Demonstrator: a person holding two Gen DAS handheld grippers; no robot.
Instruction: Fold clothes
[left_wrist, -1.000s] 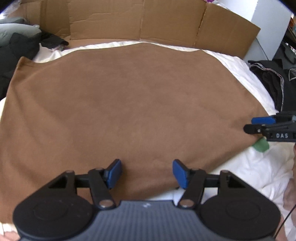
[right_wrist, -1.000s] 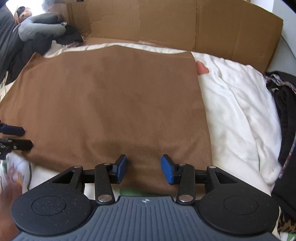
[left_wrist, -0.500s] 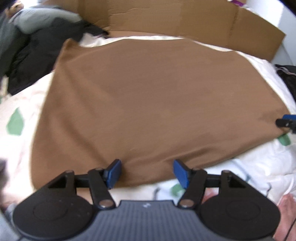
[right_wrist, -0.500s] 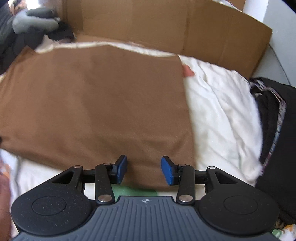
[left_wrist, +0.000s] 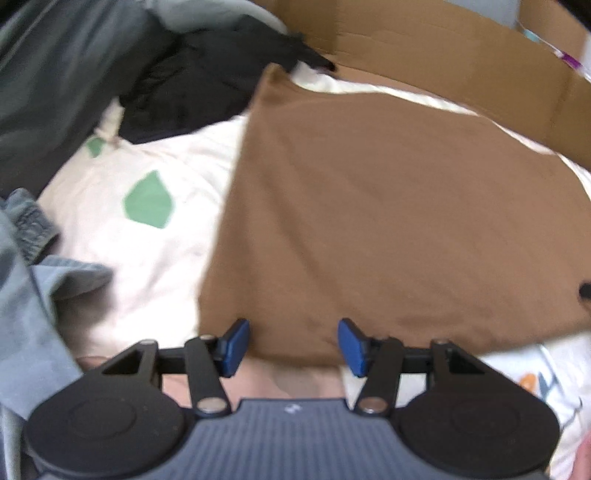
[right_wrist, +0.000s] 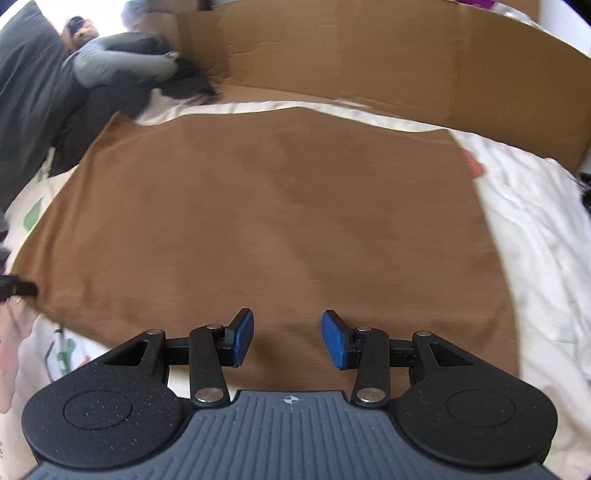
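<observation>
Our left gripper (left_wrist: 291, 341) is spread wide at the near edge of the one brown garment (left_wrist: 388, 221), grasping nothing; our right gripper (right_wrist: 287, 338) is likewise released over the same edge. The garment lies flat on the white bedsheet (left_wrist: 147, 258), one cardboard sheet (right_wrist: 369, 62) along the bed's far edge. We read no writing.

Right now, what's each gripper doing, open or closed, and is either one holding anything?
Left gripper: open, holding nothing, at the brown cloth's near edge.
Right gripper: open, holding nothing, over the same cloth.
</observation>
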